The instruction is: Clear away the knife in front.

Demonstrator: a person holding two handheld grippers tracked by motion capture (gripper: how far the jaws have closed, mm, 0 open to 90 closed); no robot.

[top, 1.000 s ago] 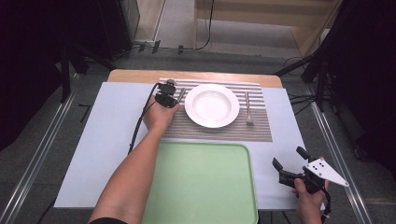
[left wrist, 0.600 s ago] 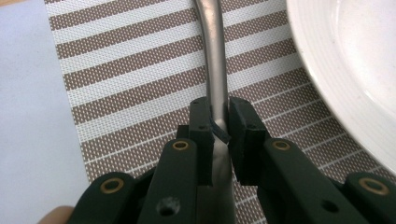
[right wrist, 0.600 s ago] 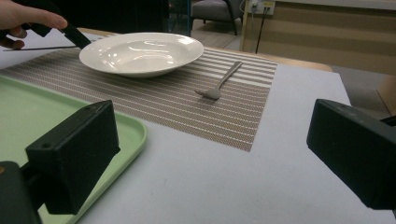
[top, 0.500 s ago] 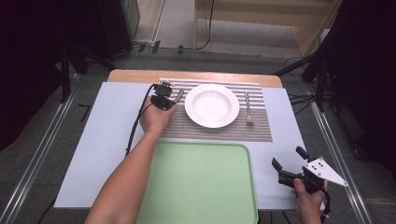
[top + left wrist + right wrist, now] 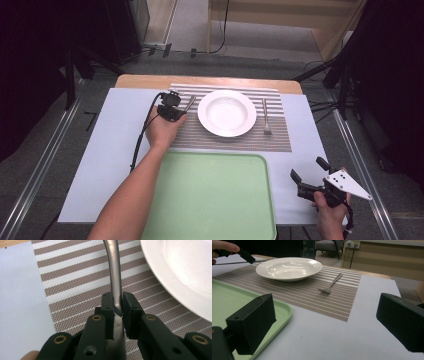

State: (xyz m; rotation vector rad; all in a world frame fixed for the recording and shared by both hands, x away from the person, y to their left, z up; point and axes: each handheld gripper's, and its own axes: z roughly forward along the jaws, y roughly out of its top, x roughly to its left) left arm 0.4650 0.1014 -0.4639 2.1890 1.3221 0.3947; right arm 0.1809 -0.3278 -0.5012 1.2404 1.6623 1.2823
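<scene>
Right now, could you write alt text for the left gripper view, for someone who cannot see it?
Two black fingers clamp a slim metal utensil handle above a brown-and-white striped placemat. A white plate's rim curves in at right; pale tabletop lies at left.

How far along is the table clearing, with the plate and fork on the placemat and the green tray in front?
Nothing looks done: the green tray holds nothing. In hand: the left gripper is shut on a metal utensil handle beside the white plate. Left: plate and fork lie on the striped placemat; the right gripper waits open.
</scene>
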